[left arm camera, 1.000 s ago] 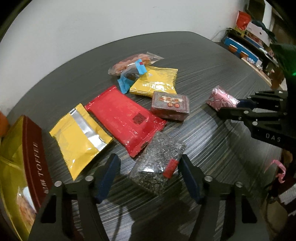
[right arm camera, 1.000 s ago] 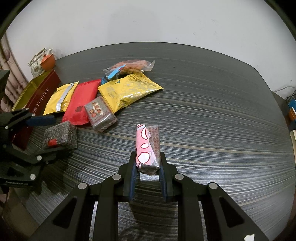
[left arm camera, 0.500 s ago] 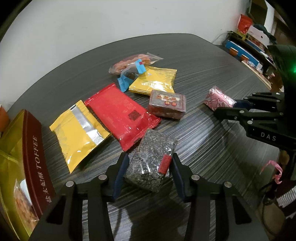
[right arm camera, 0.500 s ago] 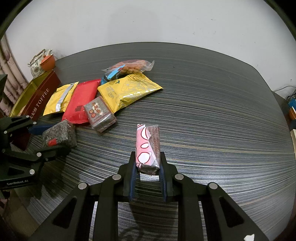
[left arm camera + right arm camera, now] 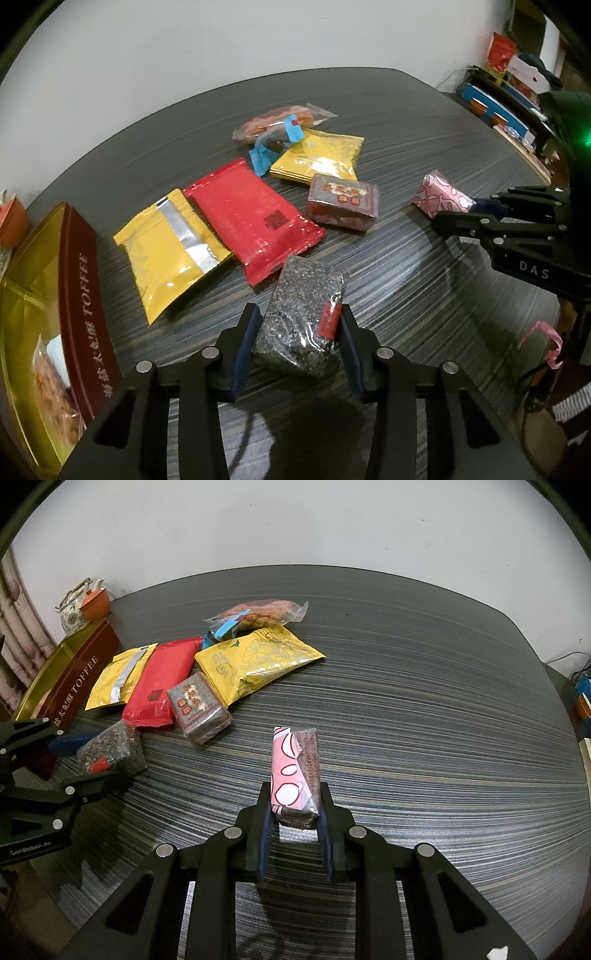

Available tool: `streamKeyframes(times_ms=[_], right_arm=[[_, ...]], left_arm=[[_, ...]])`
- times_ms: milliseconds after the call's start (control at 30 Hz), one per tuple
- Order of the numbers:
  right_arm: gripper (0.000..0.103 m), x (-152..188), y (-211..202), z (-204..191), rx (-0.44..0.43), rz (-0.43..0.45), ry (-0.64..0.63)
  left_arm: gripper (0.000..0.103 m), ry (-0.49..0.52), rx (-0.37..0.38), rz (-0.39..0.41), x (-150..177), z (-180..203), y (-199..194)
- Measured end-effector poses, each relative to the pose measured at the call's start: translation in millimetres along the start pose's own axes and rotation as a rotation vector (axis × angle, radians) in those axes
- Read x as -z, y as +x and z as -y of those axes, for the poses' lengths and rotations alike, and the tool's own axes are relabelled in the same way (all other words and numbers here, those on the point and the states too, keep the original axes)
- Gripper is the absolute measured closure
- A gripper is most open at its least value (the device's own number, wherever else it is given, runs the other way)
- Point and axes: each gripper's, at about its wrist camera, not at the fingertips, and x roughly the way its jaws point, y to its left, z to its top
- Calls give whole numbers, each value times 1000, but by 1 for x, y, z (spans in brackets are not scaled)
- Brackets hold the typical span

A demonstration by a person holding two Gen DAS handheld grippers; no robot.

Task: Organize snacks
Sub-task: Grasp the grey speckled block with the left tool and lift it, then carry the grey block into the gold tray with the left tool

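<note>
A dark speckled snack block (image 5: 306, 291) with a red label sits between the blue pads of my left gripper (image 5: 299, 317). The jaws are closing and both pads touch its sides; the block looks tilted, its near end off the table. From the right wrist view the same block (image 5: 110, 749) shows at the left in that gripper (image 5: 92, 760). My right gripper (image 5: 295, 797) is shut on a pink-patterned packet (image 5: 293, 764), held on edge just above the striped table (image 5: 406, 664). That packet (image 5: 439, 195) appears at the right of the left wrist view.
A maroon and gold toffee tin (image 5: 81, 280) stands open at the left. Beyond the grippers lie a yellow packet (image 5: 170, 243), a red packet (image 5: 251, 221), a brown block (image 5: 343, 201), a gold pouch (image 5: 321, 157) and a clear bag of orange snacks (image 5: 280, 116). A teapot (image 5: 77, 609) sits far left.
My left gripper's jaws have closed in from wide apart onto the speckled block, which now looks lifted slightly at its near end. The right gripper and its pink packet have not moved.
</note>
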Motion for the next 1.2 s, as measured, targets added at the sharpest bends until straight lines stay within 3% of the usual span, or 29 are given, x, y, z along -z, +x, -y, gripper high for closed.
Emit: streamKeyframes(times_ms=[767, 1000, 1200], right_arm=[[83, 1, 1, -1, 7, 9, -13], [83, 2, 2, -2, 10, 12, -20], [83, 2, 2, -3, 15, 13, -24]], left_arm=[[65, -91, -29, -12, 14, -16, -28], [65, -114, -51, 37, 8, -27, -52], [65, -171, -116, 96, 6, -64, -82]])
